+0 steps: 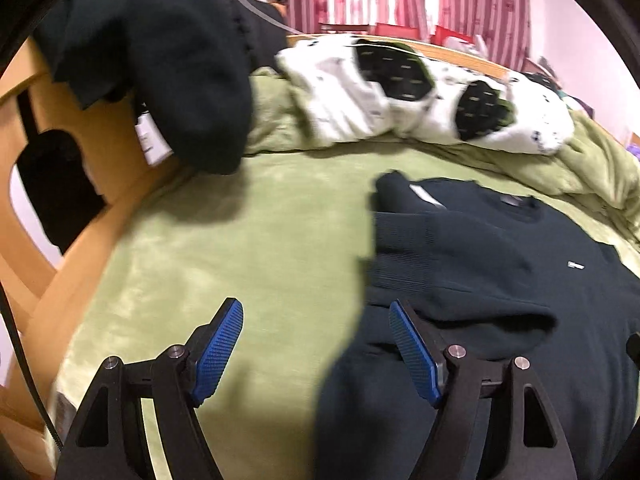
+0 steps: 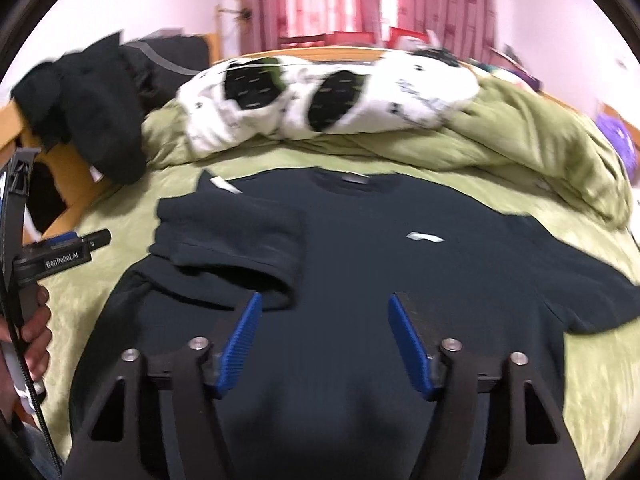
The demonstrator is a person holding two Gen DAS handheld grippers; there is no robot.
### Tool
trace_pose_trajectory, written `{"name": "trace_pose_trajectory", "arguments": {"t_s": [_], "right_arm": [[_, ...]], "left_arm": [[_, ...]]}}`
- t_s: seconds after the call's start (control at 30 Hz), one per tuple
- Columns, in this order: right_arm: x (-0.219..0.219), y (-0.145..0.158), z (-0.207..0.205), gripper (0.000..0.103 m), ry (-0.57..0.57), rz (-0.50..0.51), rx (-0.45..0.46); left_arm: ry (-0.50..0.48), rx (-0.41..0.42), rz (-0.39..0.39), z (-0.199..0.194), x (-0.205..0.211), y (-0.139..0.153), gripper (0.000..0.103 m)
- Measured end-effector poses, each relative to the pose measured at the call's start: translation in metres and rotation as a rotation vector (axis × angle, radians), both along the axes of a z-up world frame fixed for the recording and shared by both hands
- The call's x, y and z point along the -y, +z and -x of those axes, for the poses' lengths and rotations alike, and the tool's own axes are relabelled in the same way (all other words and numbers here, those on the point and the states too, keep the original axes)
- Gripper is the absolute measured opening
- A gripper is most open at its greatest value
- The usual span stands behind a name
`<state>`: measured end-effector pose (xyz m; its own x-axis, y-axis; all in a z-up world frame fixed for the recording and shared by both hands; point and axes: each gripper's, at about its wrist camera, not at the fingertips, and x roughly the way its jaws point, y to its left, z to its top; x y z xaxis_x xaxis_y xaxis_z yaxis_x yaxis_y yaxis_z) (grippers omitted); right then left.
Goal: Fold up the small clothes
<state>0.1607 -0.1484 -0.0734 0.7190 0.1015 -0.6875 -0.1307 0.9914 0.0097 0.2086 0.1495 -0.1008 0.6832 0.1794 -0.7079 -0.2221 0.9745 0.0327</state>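
A dark navy T-shirt (image 2: 360, 264) lies front up on the green bed cover, with a small white logo on the chest. Its left sleeve (image 2: 228, 232) is folded in over the body; the other sleeve lies spread out to the right. The shirt also shows in the left wrist view (image 1: 500, 272). My left gripper (image 1: 316, 312) is open and empty, over the shirt's left edge and the bare cover. It also shows from the side in the right wrist view (image 2: 96, 238). My right gripper (image 2: 324, 300) is open and empty above the shirt's lower middle.
A green bed cover (image 2: 580, 360) spreads under everything and bunches at the right. A white pillow with black patches (image 2: 320, 100) lies at the back. Dark clothes (image 1: 160, 72) hang over the wooden bed frame (image 1: 80, 240) at left. Red curtains (image 2: 360, 0) hang behind.
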Motion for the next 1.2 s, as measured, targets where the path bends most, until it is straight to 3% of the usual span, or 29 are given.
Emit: {"name": "trace_pose_trajectory", "arguments": {"t_s": [0.17, 0.33, 0.67, 0.7, 0.73, 0.77, 0.8, 0.93, 1.1, 1.2], "right_arm": [[-0.059, -0.013, -0.022, 0.063, 0.099, 0.033, -0.009], [-0.109, -0.045, -0.054, 0.064, 0.175, 0.084, -0.045], [-0.173, -0.106, -0.102, 0.066, 0.268, 0.190, -0.110], [-0.175, -0.110, -0.106, 0.062, 0.263, 0.191, -0.115], [-0.176, -0.111, -0.108, 0.054, 0.256, 0.190, -0.115], [-0.175, -0.110, -0.108, 0.030, 0.245, 0.187, -0.104], [-0.171, -0.107, -0.108, 0.018, 0.231, 0.187, -0.096], [-0.134, -0.079, -0.099, 0.015, 0.215, 0.058, -0.067], [-0.080, -0.040, -0.083, 0.014, 0.139, 0.049, -0.008], [-0.039, -0.027, -0.078, 0.014, 0.091, 0.007, -0.013]], "left_arm": [[0.024, -0.027, 0.007, -0.014, -0.035, -0.016, 0.074], [0.021, -0.047, -0.046, -0.033, -0.058, -0.032, 0.074], [0.016, -0.073, -0.029, -0.044, -0.086, -0.058, 0.074], [0.014, -0.073, -0.025, -0.044, -0.085, -0.059, 0.074], [0.007, -0.075, -0.017, -0.043, -0.083, -0.060, 0.074], [0.002, -0.077, -0.014, -0.042, -0.081, -0.061, 0.074], [-0.008, -0.076, -0.015, -0.041, -0.076, -0.061, 0.074], [-0.045, -0.053, -0.016, -0.036, -0.054, -0.052, 0.074], [-0.078, -0.024, -0.012, -0.036, -0.017, -0.038, 0.074], [-0.101, -0.022, 0.030, -0.038, 0.006, -0.033, 0.074]]}}
